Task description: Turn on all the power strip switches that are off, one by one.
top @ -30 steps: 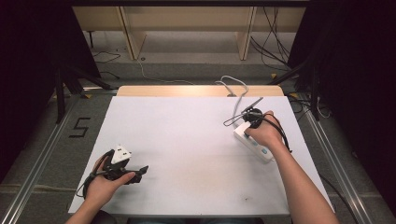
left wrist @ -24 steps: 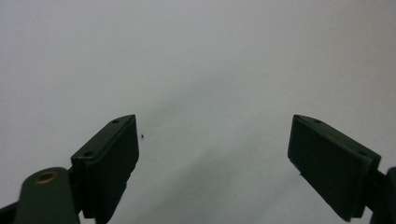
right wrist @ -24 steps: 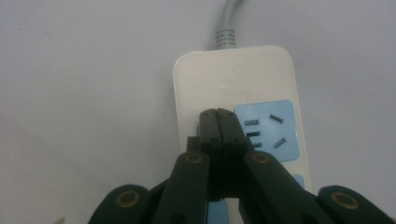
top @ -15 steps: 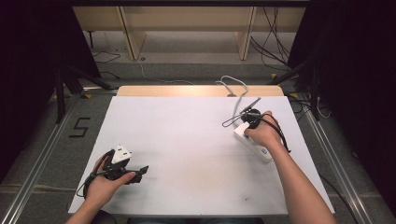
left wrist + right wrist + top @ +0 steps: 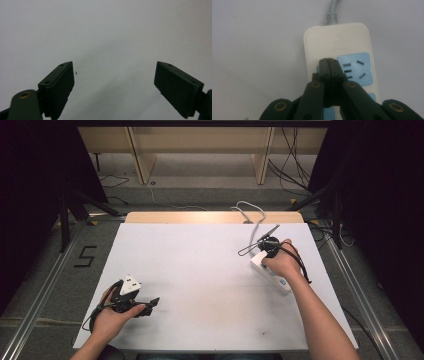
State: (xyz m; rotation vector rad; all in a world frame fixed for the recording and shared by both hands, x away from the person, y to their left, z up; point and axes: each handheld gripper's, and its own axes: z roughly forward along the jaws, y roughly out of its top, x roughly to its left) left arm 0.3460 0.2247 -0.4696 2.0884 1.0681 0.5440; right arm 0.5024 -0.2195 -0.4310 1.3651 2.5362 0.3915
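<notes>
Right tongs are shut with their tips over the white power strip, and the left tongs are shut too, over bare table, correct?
Not quite. The left tongs stand open, jaws wide apart over the bare table, as the left gripper view shows. The right tongs are shut over the white power strip.

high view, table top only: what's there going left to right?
left hand-held gripper near the front left corner, jaws open → bare white table → right hand-held gripper, jaws shut, tips on the white power strip at the right.
</notes>
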